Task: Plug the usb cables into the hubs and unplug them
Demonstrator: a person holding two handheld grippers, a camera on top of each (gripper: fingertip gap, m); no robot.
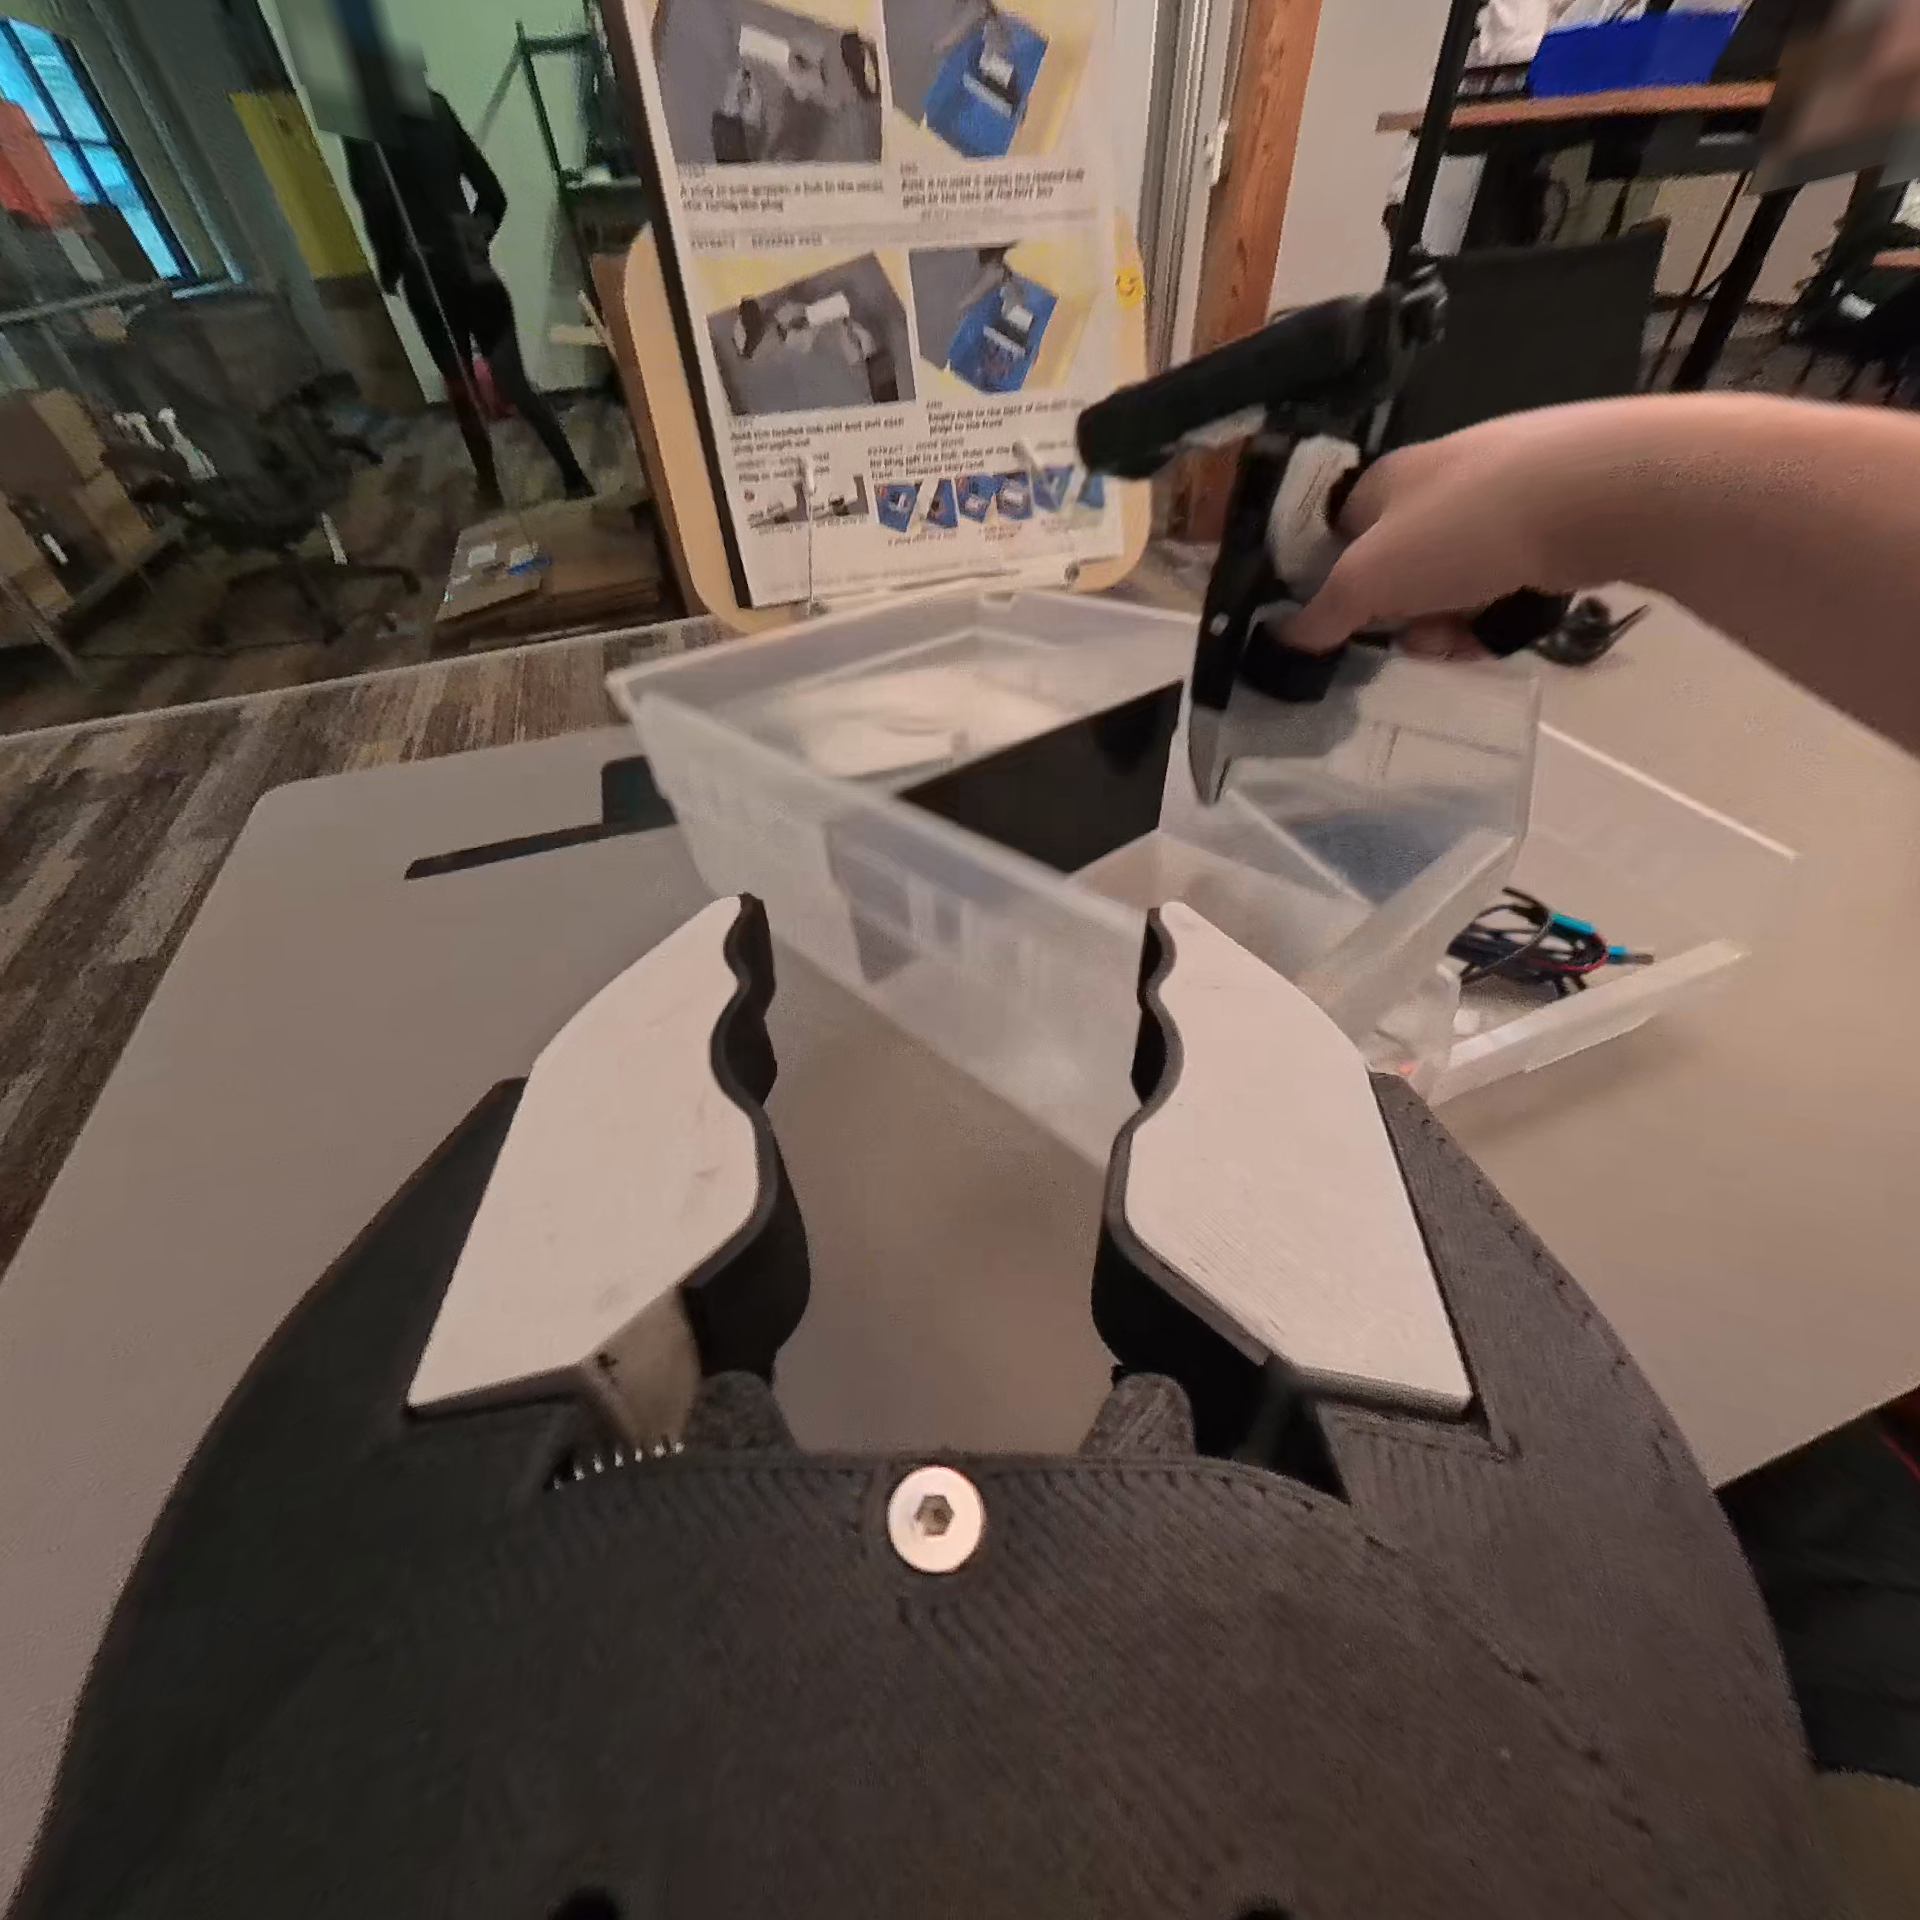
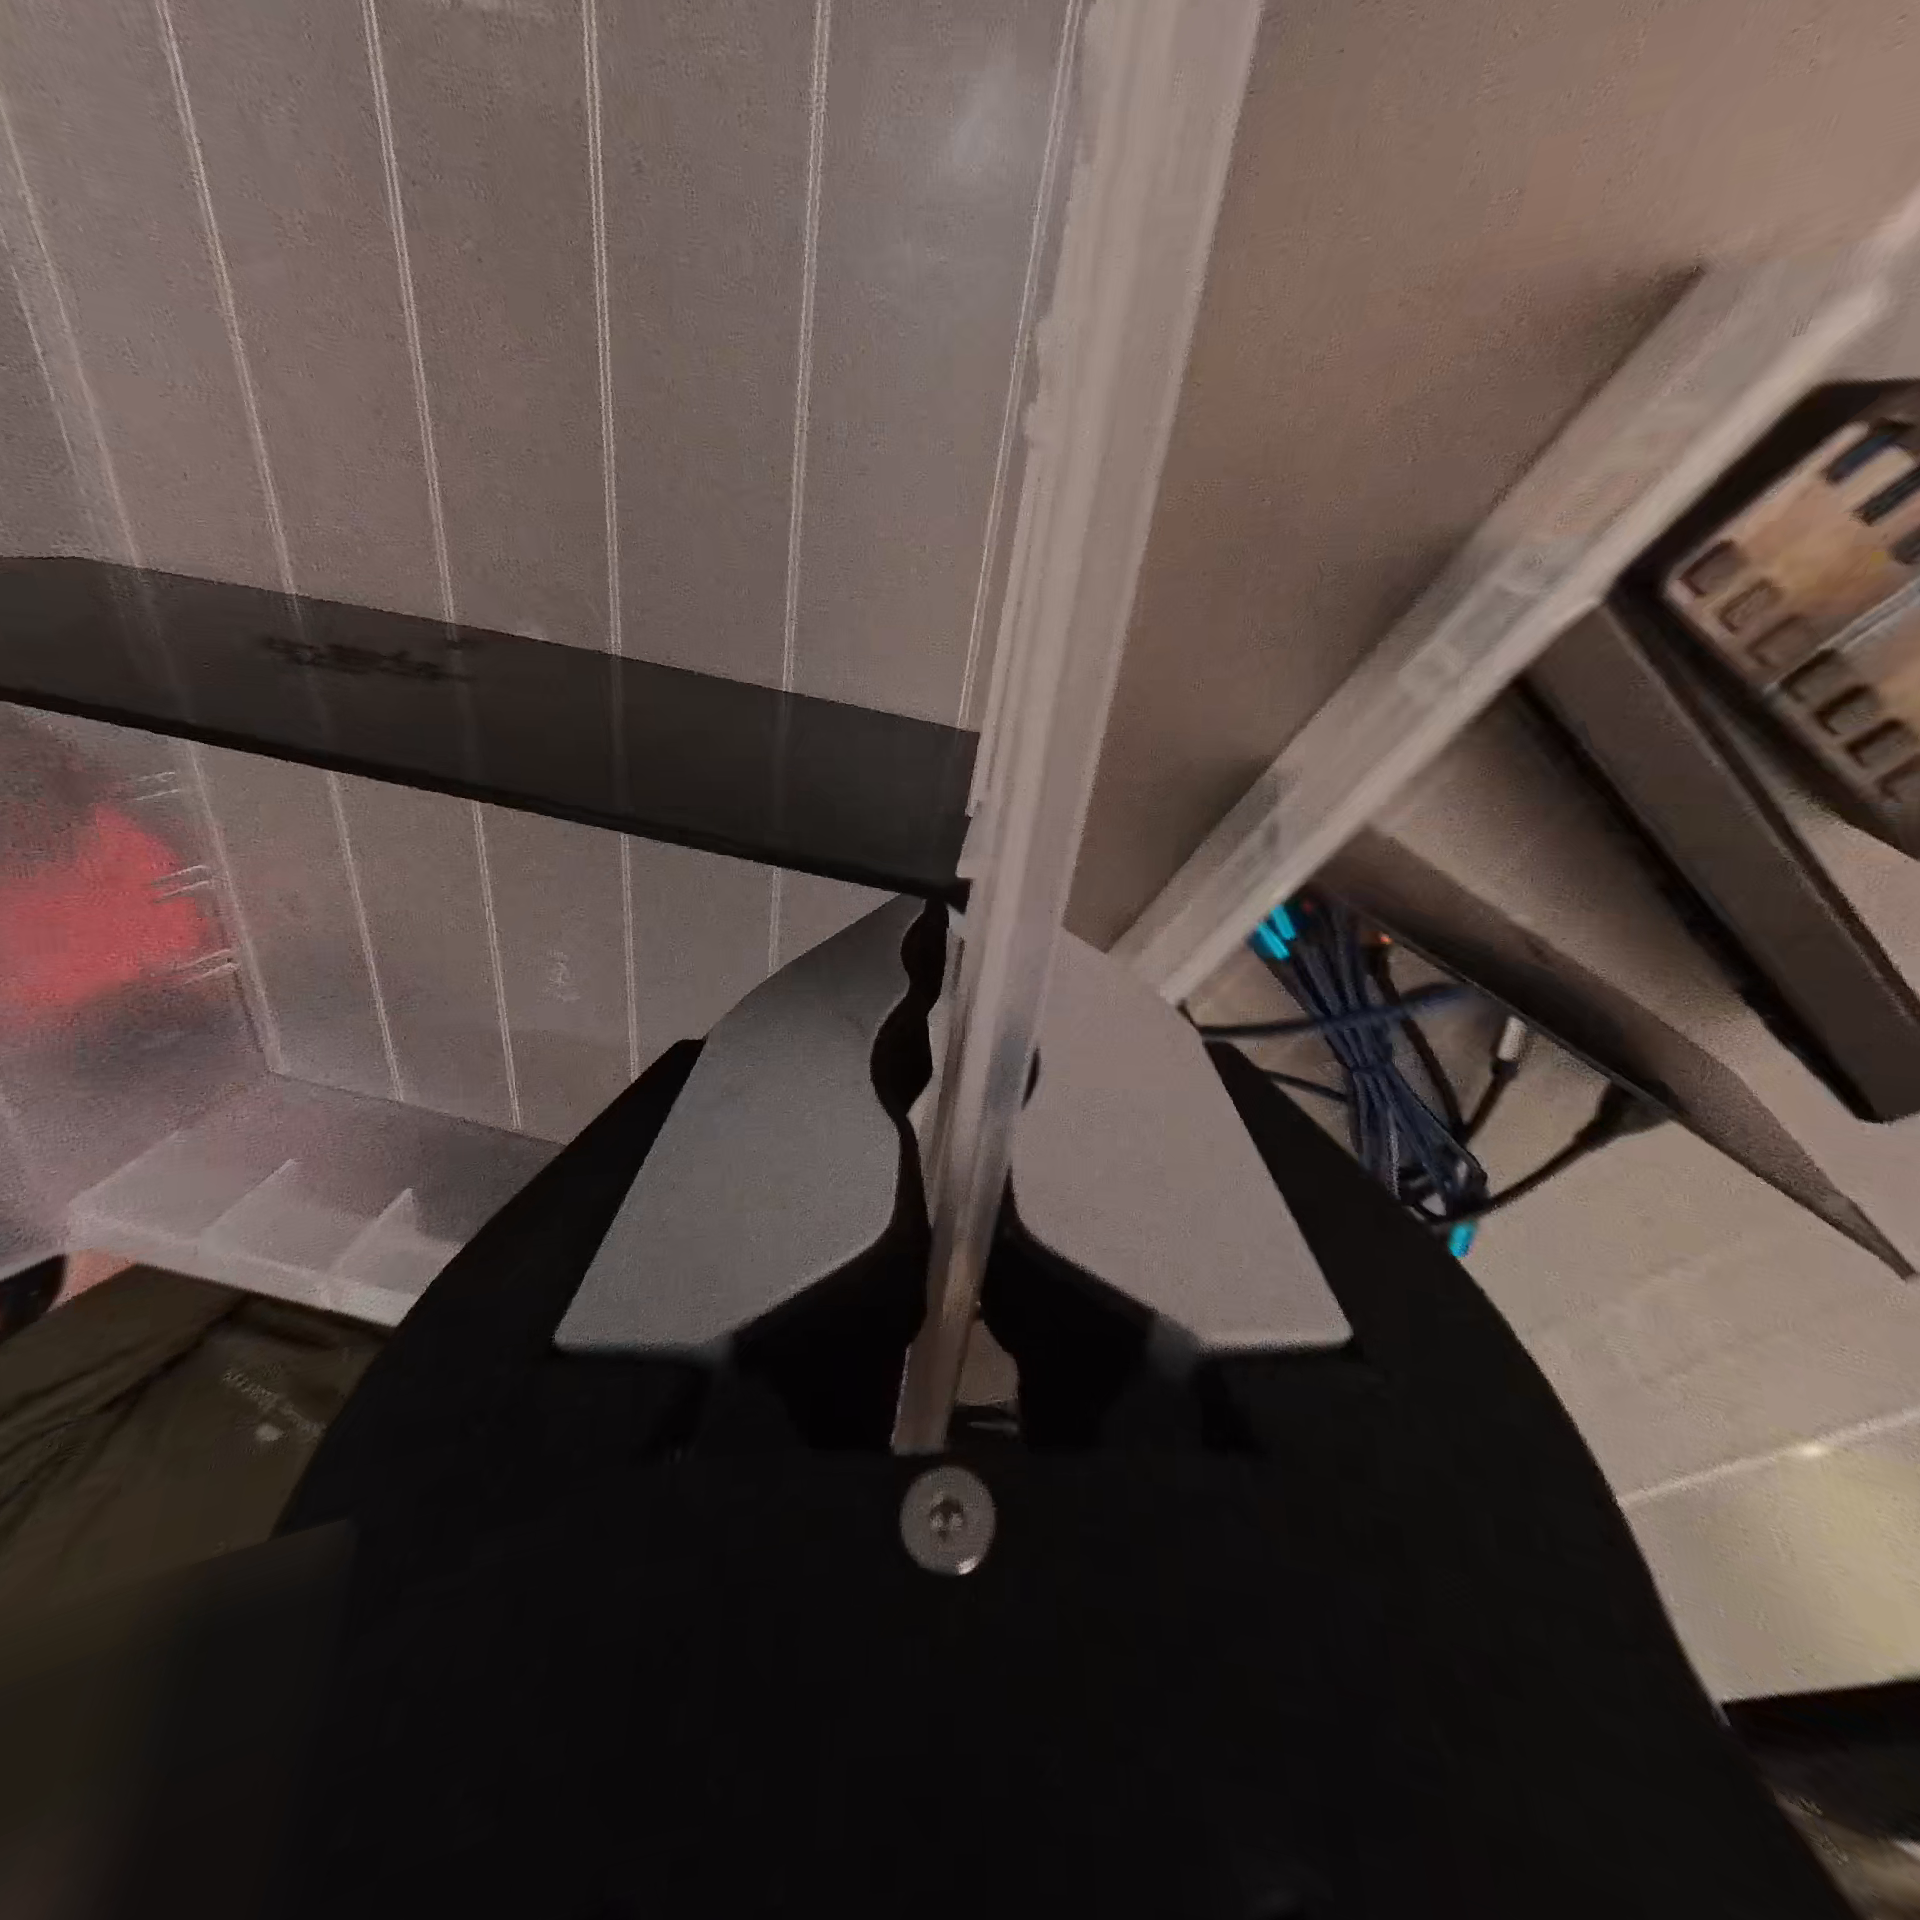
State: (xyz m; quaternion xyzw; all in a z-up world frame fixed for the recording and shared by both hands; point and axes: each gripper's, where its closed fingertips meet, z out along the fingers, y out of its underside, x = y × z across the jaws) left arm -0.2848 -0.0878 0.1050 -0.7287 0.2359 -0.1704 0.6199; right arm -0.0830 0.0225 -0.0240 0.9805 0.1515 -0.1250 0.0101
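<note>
Left gripper [image 1: 951, 966] wide open, empty, above grey table [image 1: 416, 1039]; right gripper [image 2: 971, 997] clamped on clear bin lid [image 2: 1049, 623]; USB cables [image 2: 1382, 1091] beside it.

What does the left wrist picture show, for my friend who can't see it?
The open left gripper hovers over a grey table, empty. Ahead, the right gripper pinches a clear plastic lid above a clear bin; cables lie nearby.
</note>
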